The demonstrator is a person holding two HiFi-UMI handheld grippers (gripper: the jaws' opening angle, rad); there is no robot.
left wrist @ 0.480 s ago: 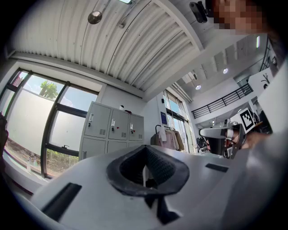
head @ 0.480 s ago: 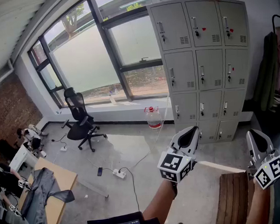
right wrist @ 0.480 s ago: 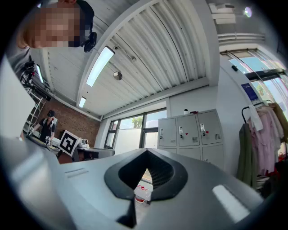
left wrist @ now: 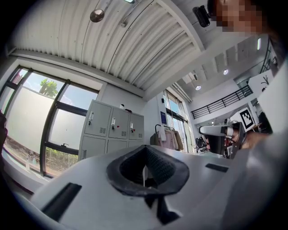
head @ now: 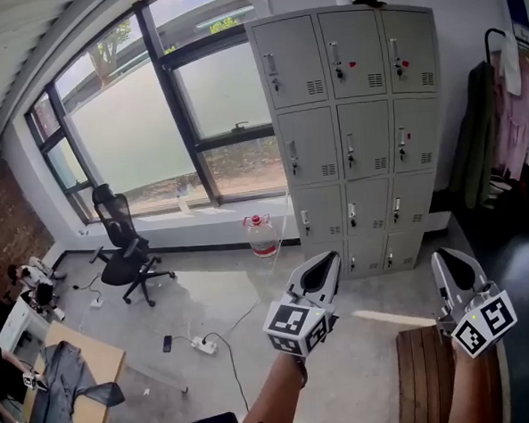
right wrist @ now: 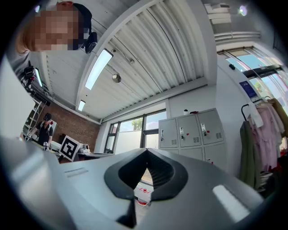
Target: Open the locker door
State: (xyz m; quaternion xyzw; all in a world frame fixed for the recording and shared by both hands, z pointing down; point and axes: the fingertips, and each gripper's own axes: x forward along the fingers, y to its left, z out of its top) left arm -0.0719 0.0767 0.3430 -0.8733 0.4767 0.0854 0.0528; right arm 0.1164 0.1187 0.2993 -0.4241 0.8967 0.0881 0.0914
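A grey bank of lockers (head: 349, 138) stands against the far wall, three columns wide, every door closed, each with a small handle. The lockers also show in the left gripper view (left wrist: 112, 132) and the right gripper view (right wrist: 189, 134), several steps away. My left gripper (head: 326, 261) is held up in front of me, aimed at the lower lockers; its jaws meet at the tip with nothing between them (left wrist: 144, 148). My right gripper (head: 446, 259) is raised beside it at the right, jaws likewise together and empty (right wrist: 146, 153).
A water jug (head: 261, 235) sits on the floor left of the lockers. A black office chair (head: 124, 246) stands by the window. A power strip with cable (head: 204, 346) lies on the floor. A wooden bench (head: 426, 375) is near my right arm. Clothes (head: 500, 120) hang at the right.
The head view has swung a little to the right, so lockers, chair and jug sit further left in the picture. Both grippers have shifted slightly left and down, still shut.
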